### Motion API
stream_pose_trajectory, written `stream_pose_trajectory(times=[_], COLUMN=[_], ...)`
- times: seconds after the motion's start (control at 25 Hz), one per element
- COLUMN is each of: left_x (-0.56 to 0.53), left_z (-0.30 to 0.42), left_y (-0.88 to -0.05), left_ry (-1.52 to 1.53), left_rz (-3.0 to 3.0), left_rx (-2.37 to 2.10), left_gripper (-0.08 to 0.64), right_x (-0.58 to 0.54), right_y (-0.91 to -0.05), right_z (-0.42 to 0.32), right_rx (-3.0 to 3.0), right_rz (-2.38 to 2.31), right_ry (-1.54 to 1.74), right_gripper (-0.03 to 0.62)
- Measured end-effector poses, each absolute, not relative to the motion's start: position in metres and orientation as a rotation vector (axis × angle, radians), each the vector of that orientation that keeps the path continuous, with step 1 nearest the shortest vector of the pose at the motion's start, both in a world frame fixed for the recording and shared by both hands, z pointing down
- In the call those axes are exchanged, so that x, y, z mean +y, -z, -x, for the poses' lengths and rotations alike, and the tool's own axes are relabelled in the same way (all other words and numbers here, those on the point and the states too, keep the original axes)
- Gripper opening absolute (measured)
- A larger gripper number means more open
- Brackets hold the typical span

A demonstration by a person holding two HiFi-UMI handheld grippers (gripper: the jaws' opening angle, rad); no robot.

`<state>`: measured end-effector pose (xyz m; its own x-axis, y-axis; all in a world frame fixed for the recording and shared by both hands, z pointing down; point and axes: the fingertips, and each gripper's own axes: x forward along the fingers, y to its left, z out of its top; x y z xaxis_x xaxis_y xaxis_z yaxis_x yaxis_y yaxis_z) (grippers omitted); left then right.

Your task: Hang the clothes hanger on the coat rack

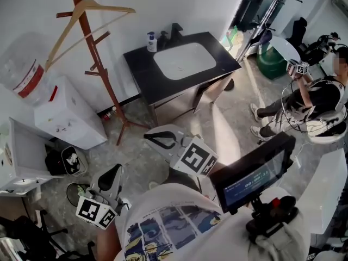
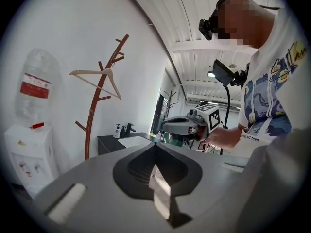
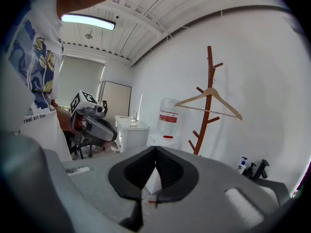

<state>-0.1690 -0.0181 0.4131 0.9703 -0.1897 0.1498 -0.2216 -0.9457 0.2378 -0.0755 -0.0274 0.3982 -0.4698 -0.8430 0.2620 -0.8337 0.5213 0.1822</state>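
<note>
Hanger [image 1: 91, 4] on rack [image 1: 101, 65]; job looked done.
My left gripper [image 2: 155, 147] and right gripper [image 3: 155, 150] sat shut and empty near me, well apart from the rack at far left, since the hanger already hung tilted off an upper peg, I judged.

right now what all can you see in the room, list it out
coat rack: one, red-brown, by the white wall
clothes hanger: one, pale wood, hanging near the coat rack's top
water dispenser: one, white, left of the coat rack
water bottle: one, clear with a red label, on the water dispenser
vanity: one, black top, right of the coat rack
basin: one, white, set in the vanity
soap bottle: one, white, behind the basin
seated person: one, far right
left gripper: grey, jaws shut, empty
right gripper: grey, jaws shut, empty
</note>
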Motion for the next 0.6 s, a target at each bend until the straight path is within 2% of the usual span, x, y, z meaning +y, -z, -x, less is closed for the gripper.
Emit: stream_pose_trajectory(times=[0.6], left_x=[-0.0174], left_z=[0.1680], left_y=[-0.4150], left_ry=[-0.181], left_rz=[-2.861], left_rx=[-0.308], left_gripper=[0.003], right_x=[-0.0260], right_y=[-0.4031], right_z=[0.0785], right_rx=[-2.446], right_rz=[-1.374], right_ry=[0.035], right_gripper=[0.003])
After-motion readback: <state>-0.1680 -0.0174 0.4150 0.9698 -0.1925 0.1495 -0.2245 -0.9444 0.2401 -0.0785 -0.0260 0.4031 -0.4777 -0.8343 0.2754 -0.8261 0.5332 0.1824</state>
